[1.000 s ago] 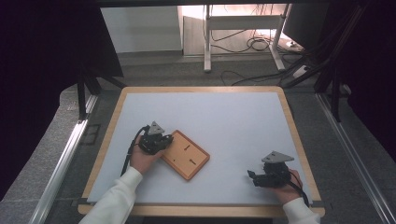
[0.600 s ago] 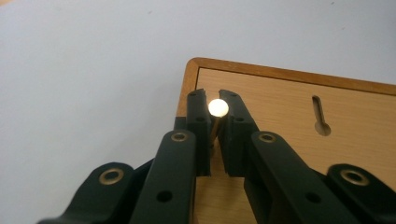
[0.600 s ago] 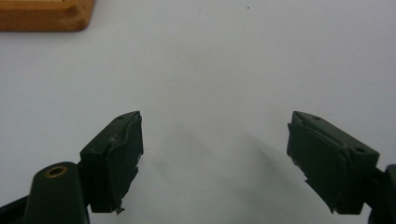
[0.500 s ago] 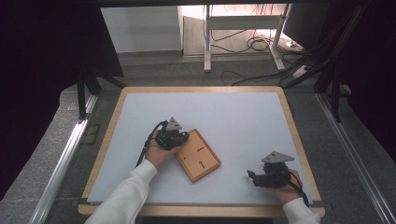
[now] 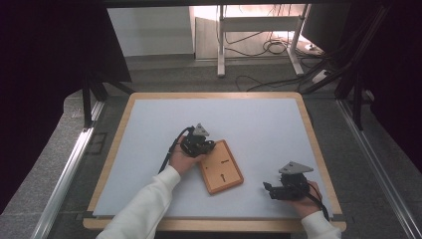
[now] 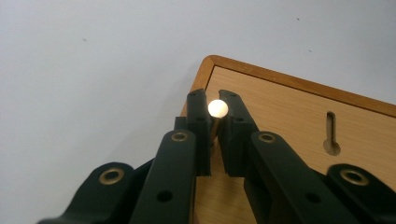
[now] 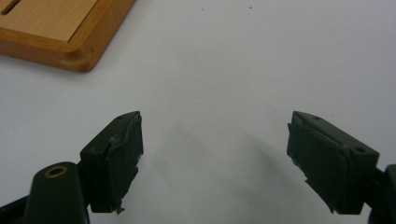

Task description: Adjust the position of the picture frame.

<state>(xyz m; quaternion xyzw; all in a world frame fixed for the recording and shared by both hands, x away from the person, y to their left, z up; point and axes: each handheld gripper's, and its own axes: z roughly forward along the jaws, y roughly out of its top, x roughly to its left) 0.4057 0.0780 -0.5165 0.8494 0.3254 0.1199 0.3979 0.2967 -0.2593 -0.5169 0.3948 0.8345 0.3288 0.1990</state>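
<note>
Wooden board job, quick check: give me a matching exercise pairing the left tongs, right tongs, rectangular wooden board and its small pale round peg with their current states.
Things:
1. left tongs
2. right tongs
3. rectangular wooden board with raised rim
4. small pale round-topped peg

States:
A. open, nothing between them, over the white table surface
B. pinched between two black tips
C. lying flat, two keyhole slots showing
D. closed on something at the board's corner

Pairs: 1-D, 2-A, 3-C, 4-B
</note>
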